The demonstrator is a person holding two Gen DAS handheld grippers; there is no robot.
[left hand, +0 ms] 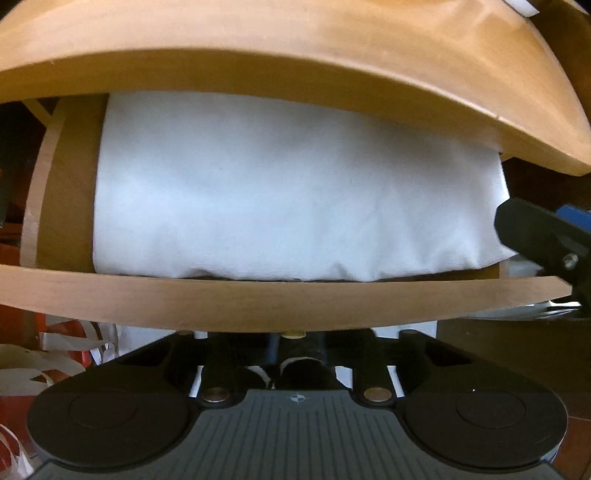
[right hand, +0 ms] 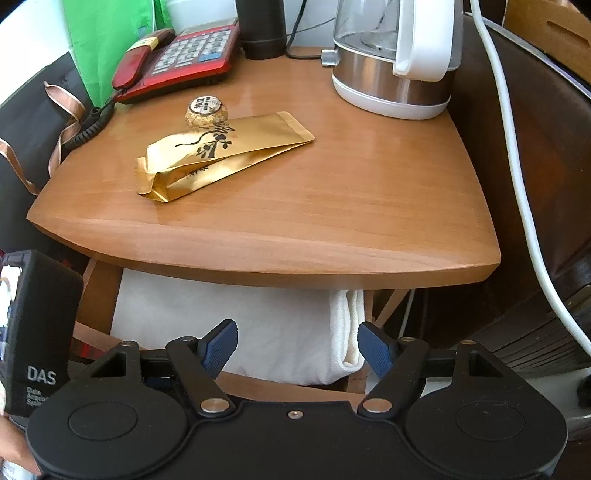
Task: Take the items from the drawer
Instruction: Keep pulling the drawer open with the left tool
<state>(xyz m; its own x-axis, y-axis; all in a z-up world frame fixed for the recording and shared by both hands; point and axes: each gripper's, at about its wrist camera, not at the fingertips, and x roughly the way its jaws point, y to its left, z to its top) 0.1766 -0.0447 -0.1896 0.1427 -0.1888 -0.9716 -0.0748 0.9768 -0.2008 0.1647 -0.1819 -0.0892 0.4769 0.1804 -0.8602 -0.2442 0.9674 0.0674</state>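
The wooden drawer (left hand: pixel 258 302) stands pulled out under the table top (left hand: pixel 295 48). A folded white cloth (left hand: pixel 280 184) fills it, and this cloth (right hand: pixel 266 332) also shows below the table edge in the right wrist view. My left gripper (left hand: pixel 295 343) is below the drawer front, its dark fingers close together around the small brass knob (left hand: pixel 293 334); the fingertips are partly hidden by the front panel. My right gripper (right hand: pixel 297 347) hovers above the cloth's right part, open, blue pads (right hand: pixel 219 347) wide apart and holding nothing. One of its fingers (left hand: pixel 535 236) shows at the cloth's right edge.
On the table top (right hand: pixel 332 206) lie a gold packet (right hand: pixel 221 155) and a gold foil ball (right hand: pixel 207 110). Behind them stand a red telephone (right hand: pixel 177 59), a dark cup (right hand: pixel 262 29) and a kettle (right hand: pixel 395 55). A white cable (right hand: pixel 517 177) hangs at the right.
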